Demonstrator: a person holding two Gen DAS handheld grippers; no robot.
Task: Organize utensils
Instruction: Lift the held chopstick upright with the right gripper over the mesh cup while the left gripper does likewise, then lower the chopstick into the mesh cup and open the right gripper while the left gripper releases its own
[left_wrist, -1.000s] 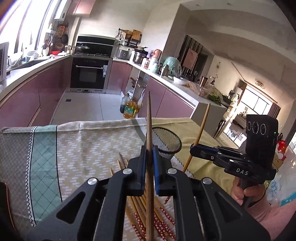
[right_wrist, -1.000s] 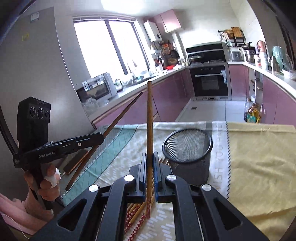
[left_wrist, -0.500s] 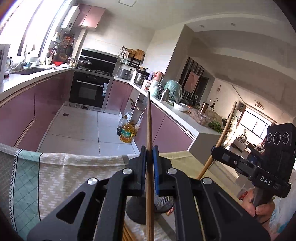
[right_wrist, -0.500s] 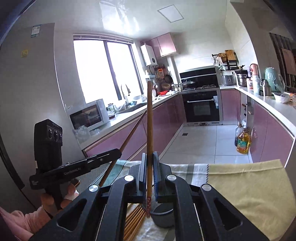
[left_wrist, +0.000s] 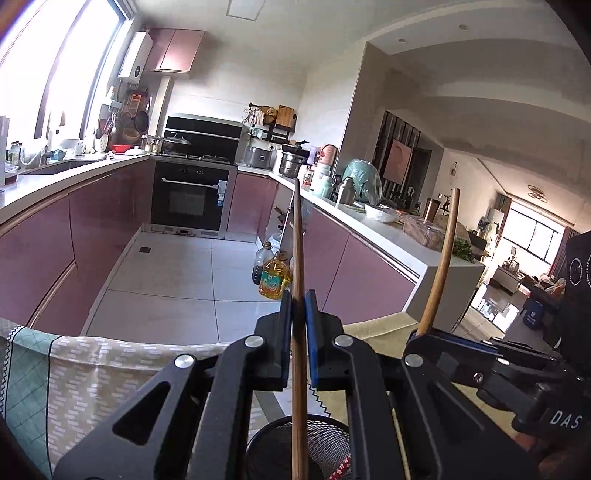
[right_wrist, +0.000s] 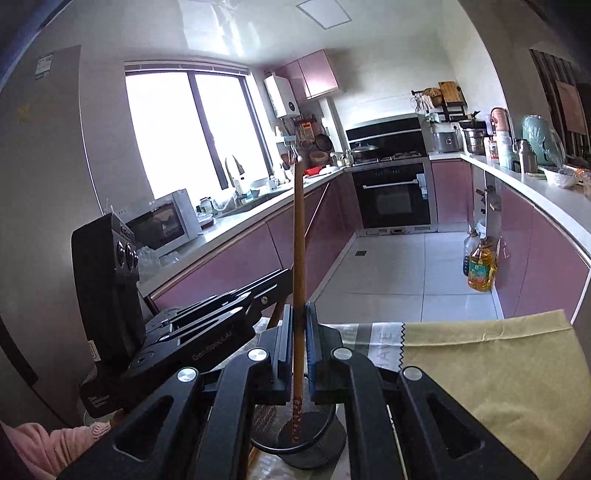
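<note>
- I am clamping the left gripper (left_wrist: 298, 317) tight on one wooden chopstick (left_wrist: 297, 258), holding it upright so its lower end is pointing down into the mesh holder (left_wrist: 325, 439).
- I am squeezing the right gripper (right_wrist: 298, 332) on a second chopstick (right_wrist: 298, 240) the same way, vertical, with its red-patterned tip hanging just over the holder's rim.
- I am keeping both sticks steep, I judge, because a narrow cup takes them only end-first; a tilted stick would catch on the rim.
- Both grippers are crowding side by side over the same cup, so each is showing up in the other's view.
- The chopsticks are looking long, slim and brown, and the right one is carrying a red speckled band at its lower end.
- The holder is sitting on the patterned tablecloth (left_wrist: 110, 376), dark, round and see-through.
</note>
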